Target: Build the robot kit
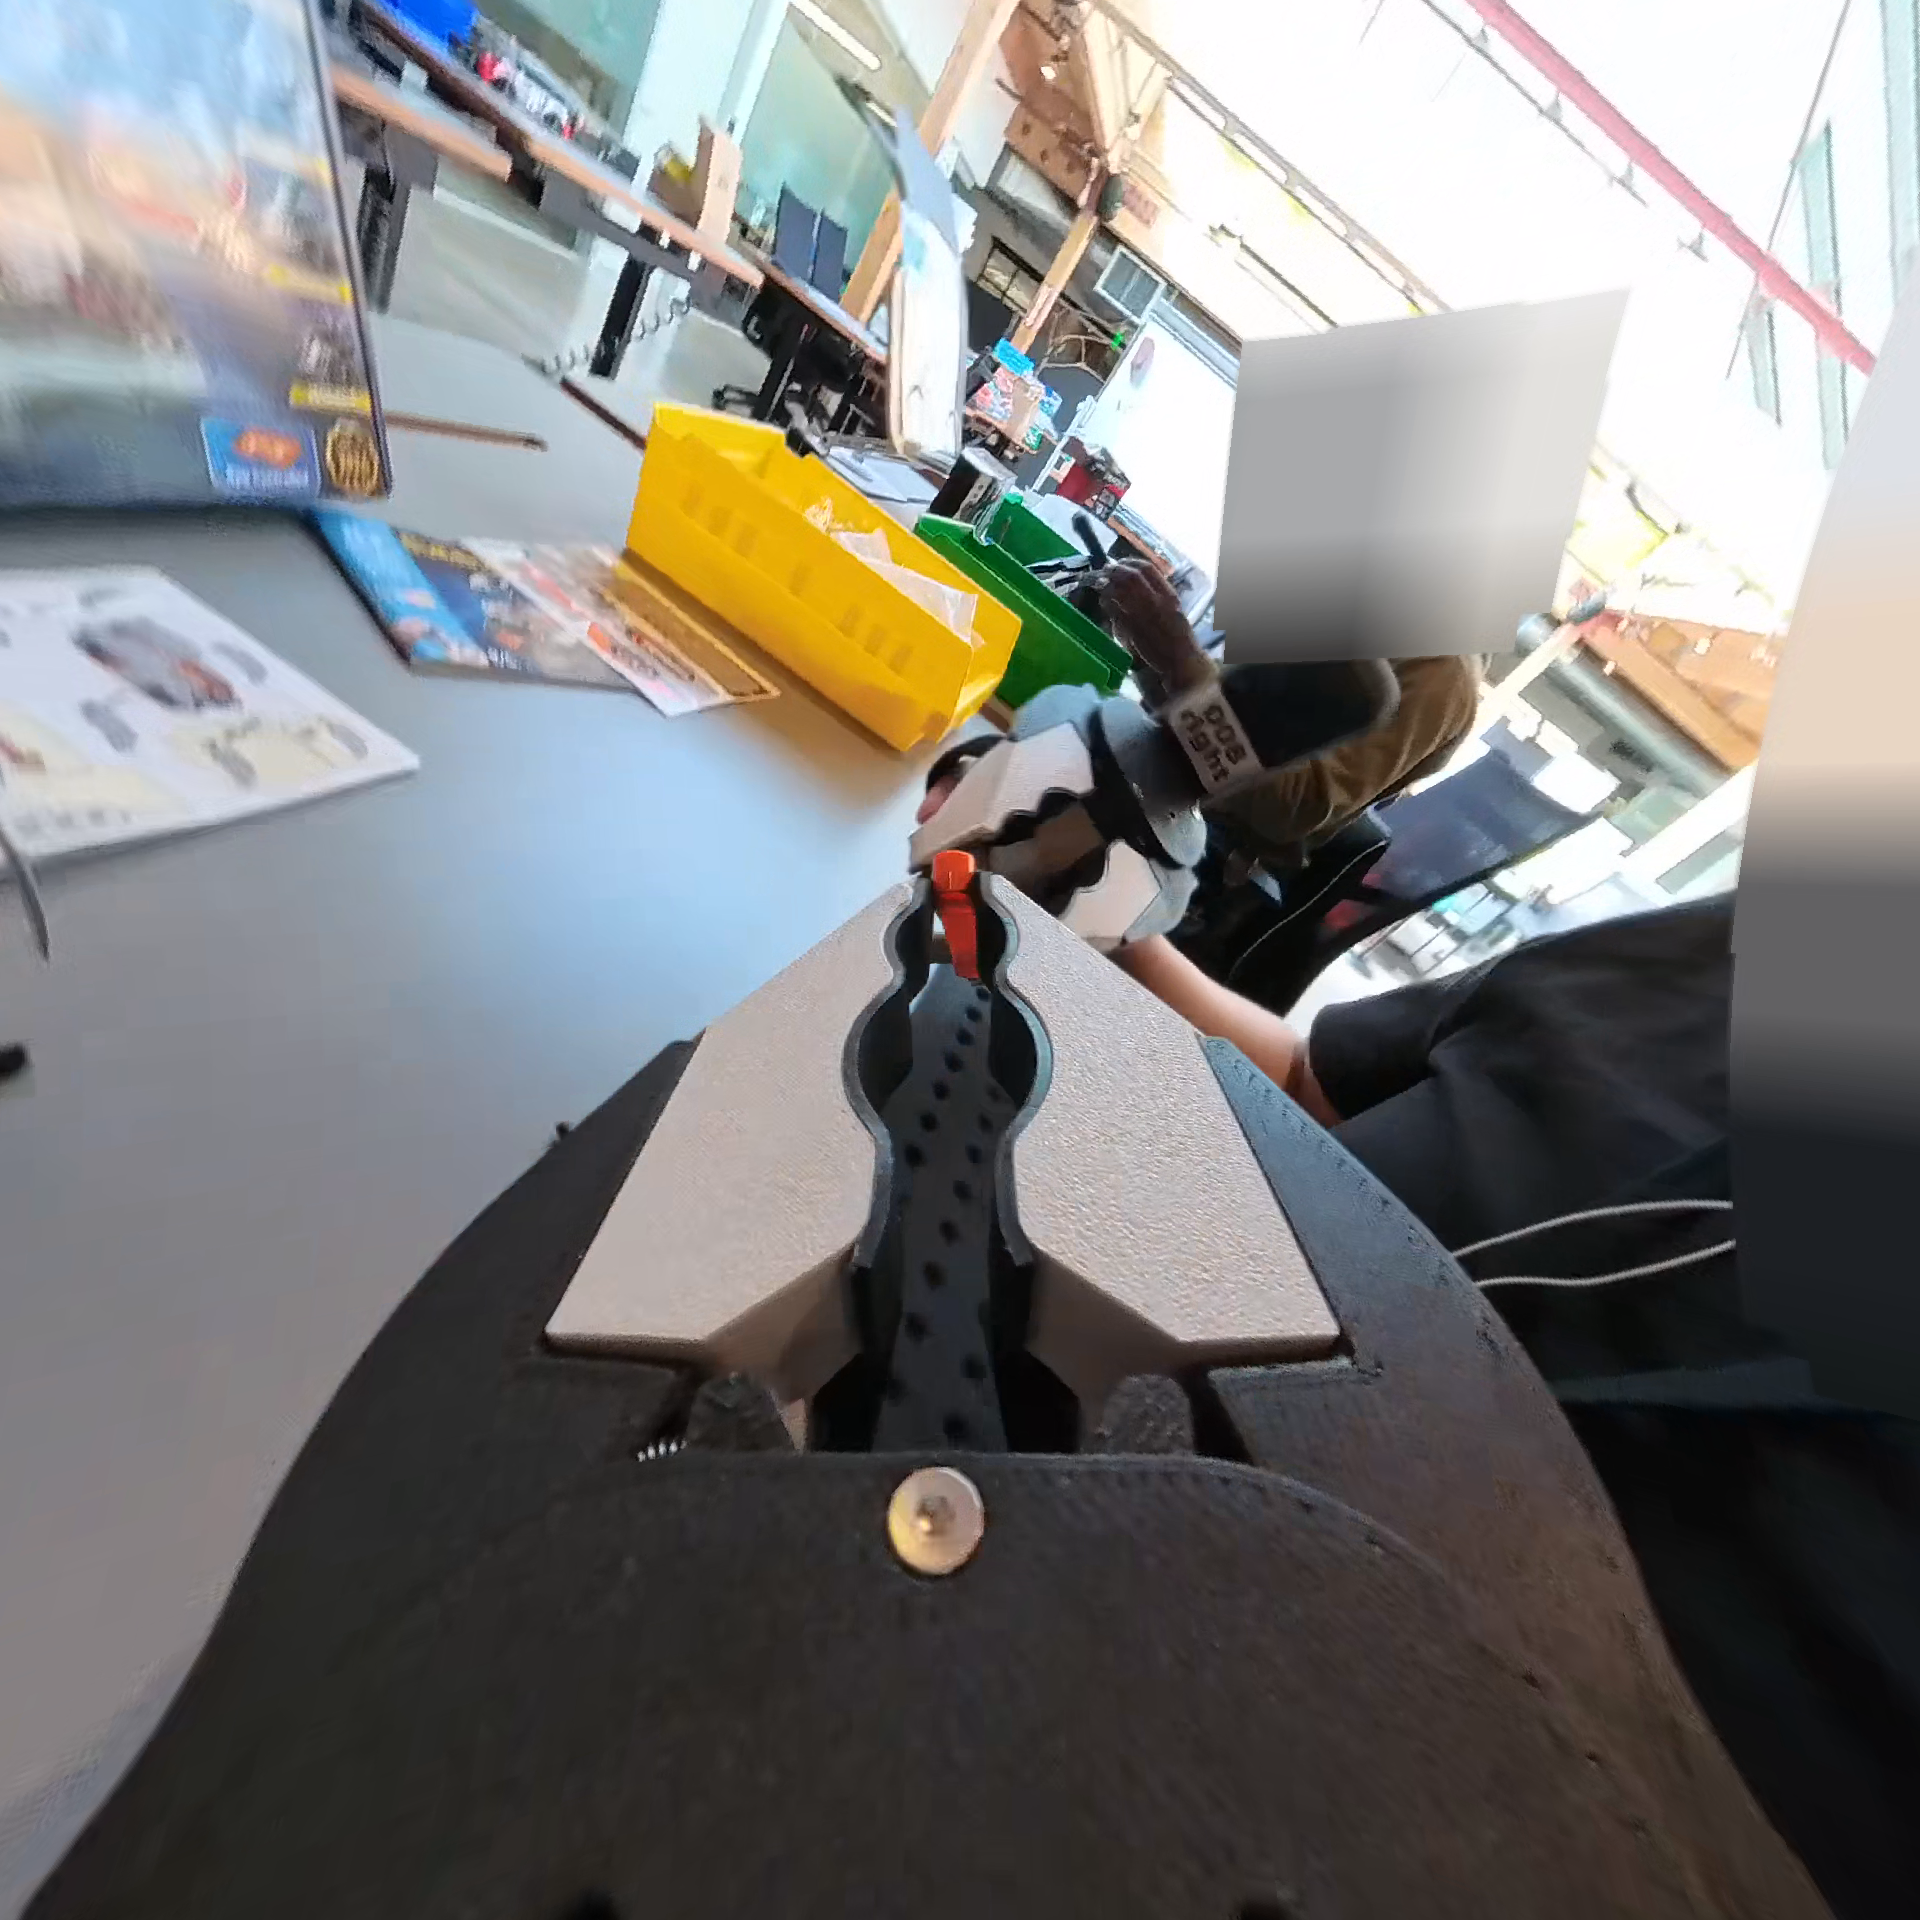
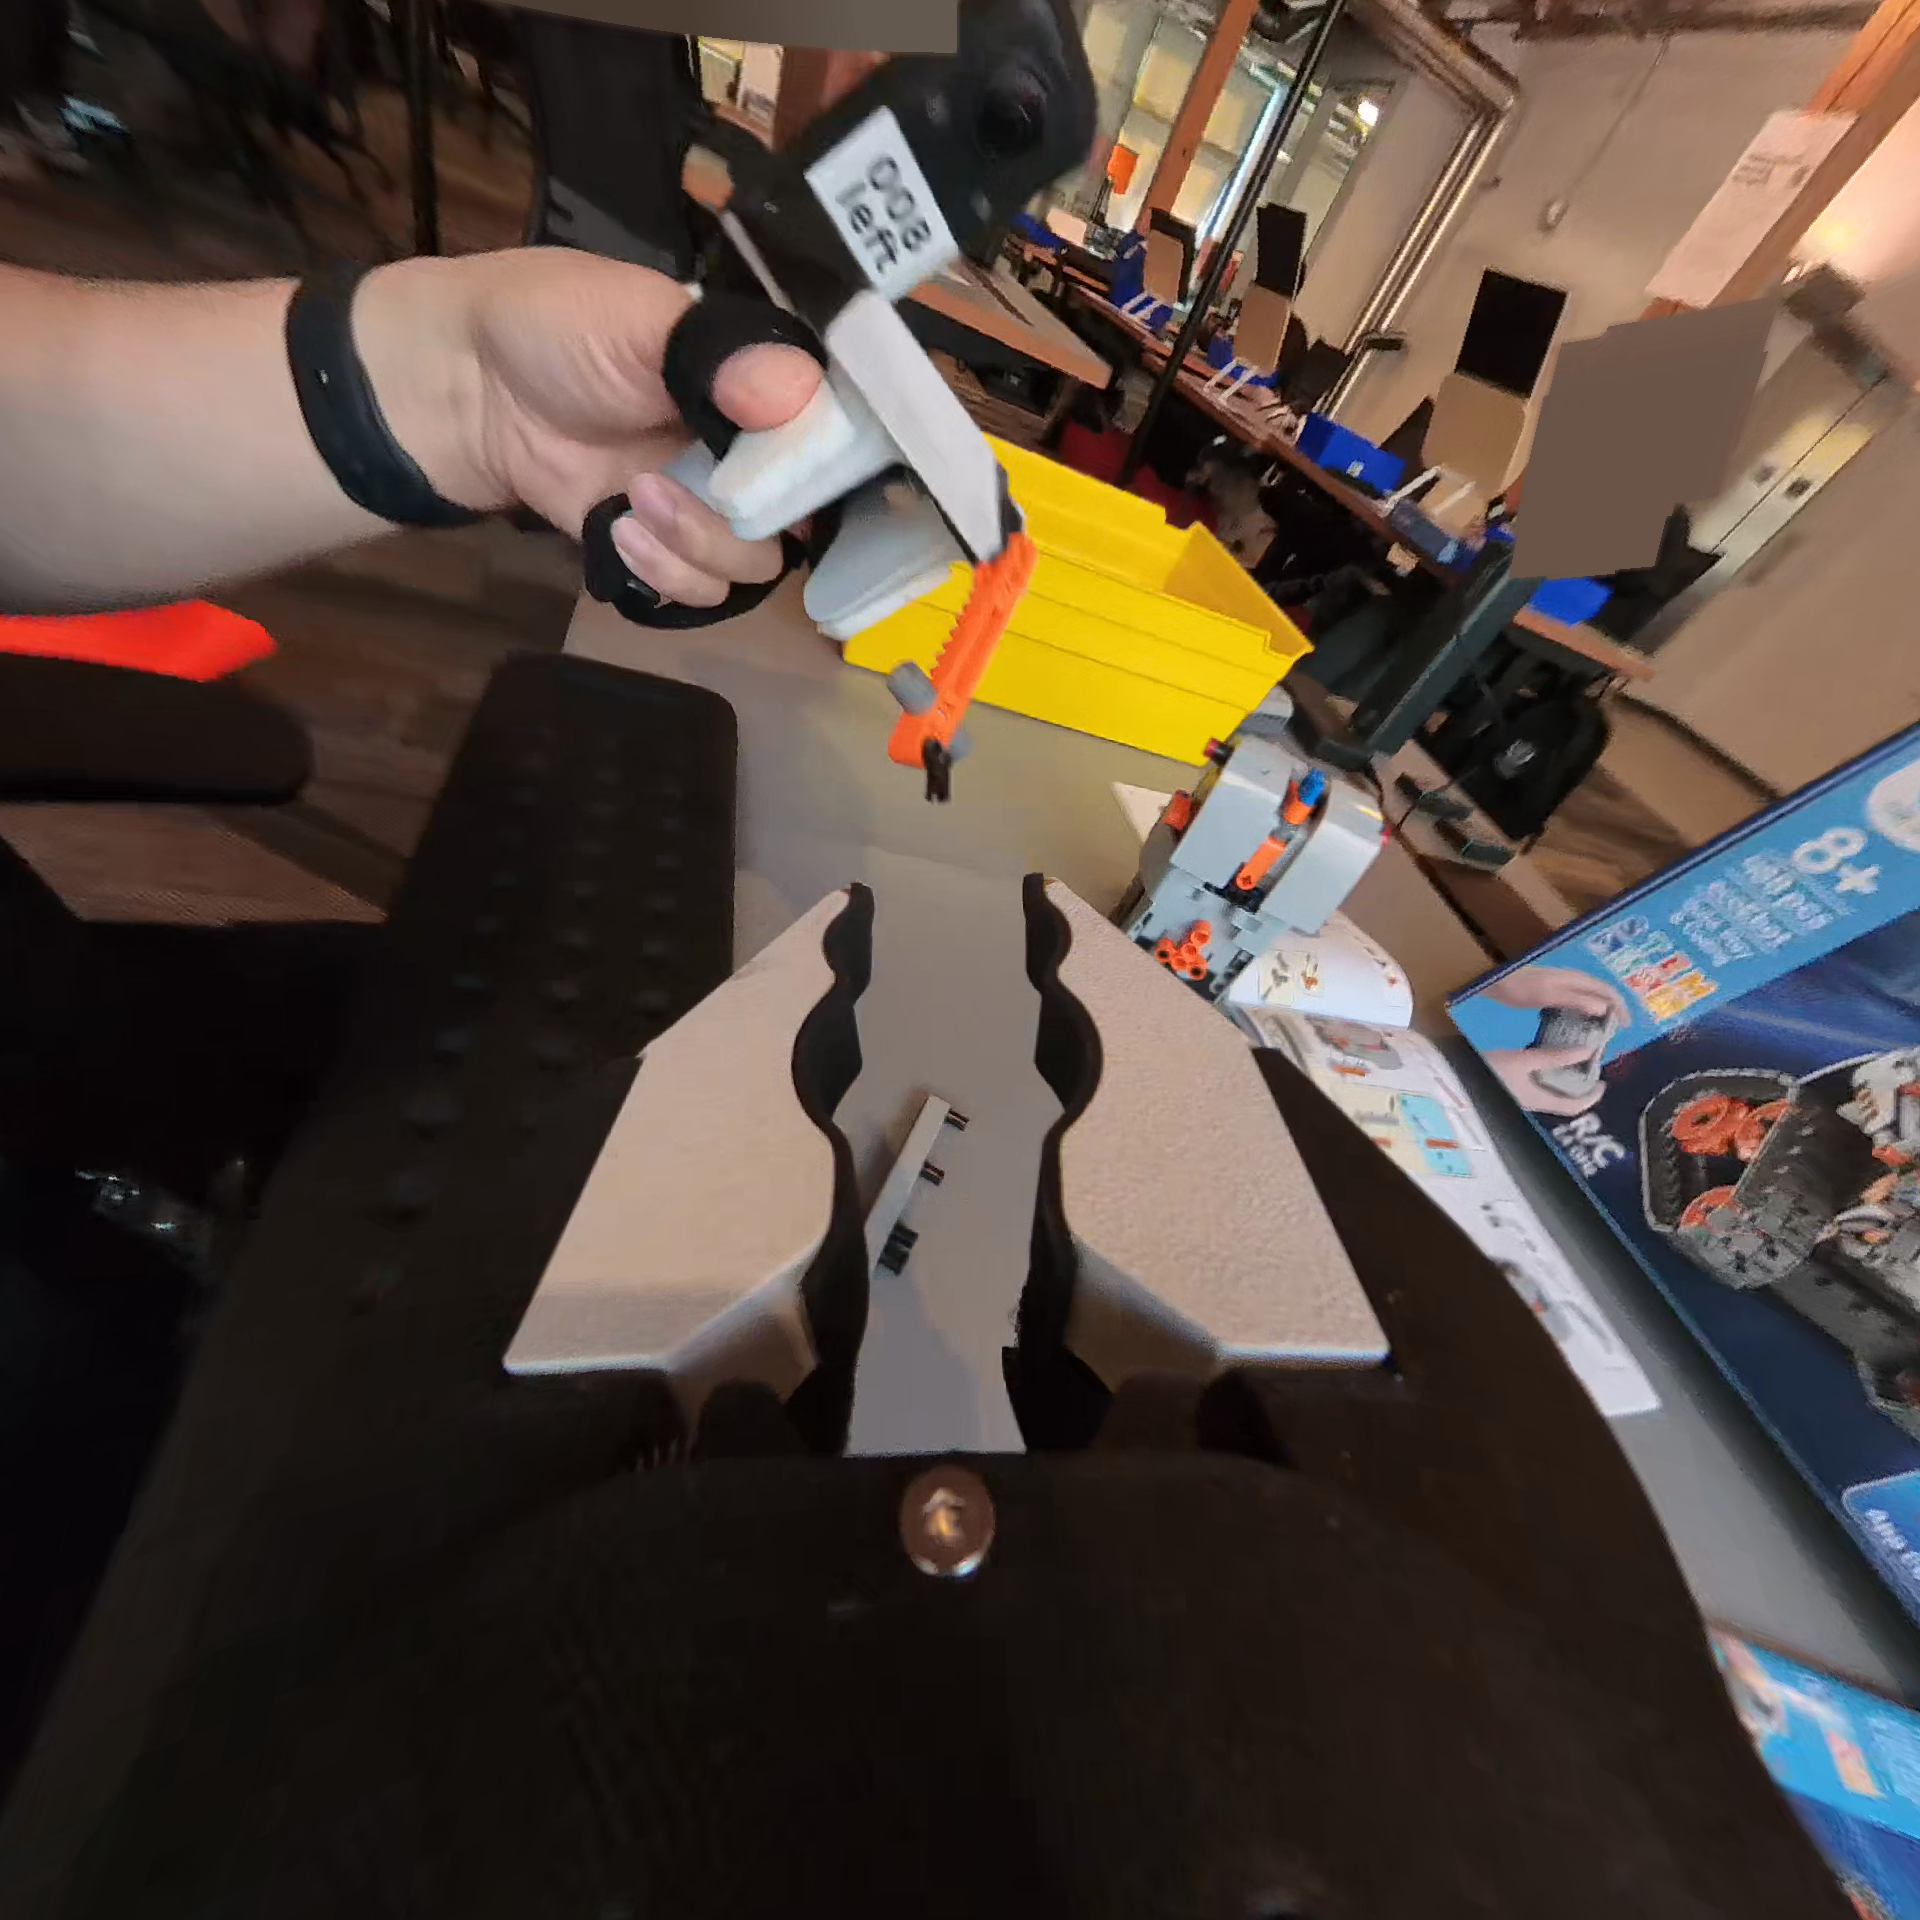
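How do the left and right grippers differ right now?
The left gripper is shut on an orange beam and held up in the air; the right gripper is open and holds nothing. The left one points down over the table, while the right one frames a gray strip lying on it. Both have gray fingers with wavy black pads.

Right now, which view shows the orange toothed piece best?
The right wrist view: the orange toothed piece hangs full-length from the shut left tongs, teeth and grey end visible. The left wrist view shows only its orange tip between the fingertips.
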`<state>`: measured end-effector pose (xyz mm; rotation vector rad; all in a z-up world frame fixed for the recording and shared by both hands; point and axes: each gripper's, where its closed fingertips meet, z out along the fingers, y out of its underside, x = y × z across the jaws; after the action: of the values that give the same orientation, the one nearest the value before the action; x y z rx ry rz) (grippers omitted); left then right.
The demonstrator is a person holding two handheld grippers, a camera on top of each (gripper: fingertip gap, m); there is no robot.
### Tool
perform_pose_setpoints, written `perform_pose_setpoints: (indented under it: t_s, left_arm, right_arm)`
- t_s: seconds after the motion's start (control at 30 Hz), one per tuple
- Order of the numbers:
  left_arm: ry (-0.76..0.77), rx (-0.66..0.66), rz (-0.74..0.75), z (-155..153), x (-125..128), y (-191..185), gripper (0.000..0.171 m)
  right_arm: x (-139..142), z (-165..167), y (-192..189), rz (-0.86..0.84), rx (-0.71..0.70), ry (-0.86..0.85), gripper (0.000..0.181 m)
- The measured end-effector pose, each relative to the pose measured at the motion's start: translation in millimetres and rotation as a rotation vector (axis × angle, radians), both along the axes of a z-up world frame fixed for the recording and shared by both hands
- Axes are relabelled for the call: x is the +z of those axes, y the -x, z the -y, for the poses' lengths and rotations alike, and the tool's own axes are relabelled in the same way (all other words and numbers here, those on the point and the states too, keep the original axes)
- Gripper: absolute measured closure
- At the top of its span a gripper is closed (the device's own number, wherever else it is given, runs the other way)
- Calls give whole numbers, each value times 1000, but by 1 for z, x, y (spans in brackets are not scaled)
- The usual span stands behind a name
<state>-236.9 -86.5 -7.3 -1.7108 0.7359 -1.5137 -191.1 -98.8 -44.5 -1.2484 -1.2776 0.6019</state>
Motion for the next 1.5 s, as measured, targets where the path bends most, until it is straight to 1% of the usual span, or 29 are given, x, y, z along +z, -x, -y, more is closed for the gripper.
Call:
perform_pose_setpoints:
  t_s: [0.03, 0.1, 0.2, 0.33, 0.53, 0.57, 0.6, 0.73, 0.87, 0.97, 1.0, 1.03, 1.07, 1.13, 1.2, 1.23, 1.27, 1.37, 1.4, 1.43, 1.5]
  left_arm:
    - [51, -9, 4, 0, -7, 0, 166]
    - [148, -44, 0, 2, -22, -3, 166]
    - [246, -89, 13, 5, -32, -6, 166]
    - [262, -74, -20, 2, -42, -5, 166]
    - [304, -91, 4, 2, -45, -8, 166]
    - [312, -98, 6, 3, -46, -9, 166]
    - [316, -100, 6, 3, -46, -9, 166]
    - [311, -94, 4, 1, -48, -8, 166]
    - [281, -68, 16, -3, -44, -8, 165]
    - [254, -37, 54, -9, -36, -8, 146]
    - [241, -35, 83, -9, -32, -9, 146]
    - [236, -33, 108, -10, -29, -10, 149]
    - [241, -17, 114, -12, -30, -10, 150]
    - [231, 66, 108, -23, -35, -4, 143]
    - [180, 179, 102, -35, -37, 7, 133]
    - [155, 204, 105, -35, -38, 11, 132]
    - [147, 199, 119, -31, -39, 10, 135]
    - [199, 81, 205, -4, -39, -8, 144]
    - [199, 66, 221, 3, -39, -14, 144]
    - [167, 78, 217, 6, -40, -19, 143]
    - [38, 151, 151, 8, -44, -23, 140]
  right_arm:
    - [-2, 6, 5, 0, 11, -27, 154]
    - [-11, 14, 14, 27, 42, -28, 154]
    - [-22, 10, 17, 102, 24, -58, 154]
    - [-25, 10, 19, 158, 3, -126, 165]
    - [-35, 10, 23, 210, -5, -156, 171]
    - [-35, 11, 23, 214, -4, -160, 176]
    - [-35, 11, 23, 215, -4, -163, 175]
    - [-34, 7, 20, 212, -30, -158, 176]
    - [-30, 2, 20, 173, -77, -147, 177]
    - [-23, -2, 19, 129, -120, -142, 179]
    - [-22, -3, 19, 115, -132, -130, 179]
    - [-23, -3, 20, 107, -128, -109, 179]
    - [-25, -5, 21, 108, -140, -88, 179]
    - [-28, -12, 18, 116, -186, -82, 179]
    - [-25, -16, 15, 98, -218, -75, 179]
    - [-21, -17, 14, 74, -231, -65, 179]
    - [-17, -17, 14, 46, -241, -52, 179]
    - [-4, -19, 15, -49, -279, -10, 179]
    - [-1, -18, 17, -77, -282, 14, 179]
    - [1, -18, 19, -105, -286, 43, 179]
    - [3, -16, 23, -142, -280, 96, 179]
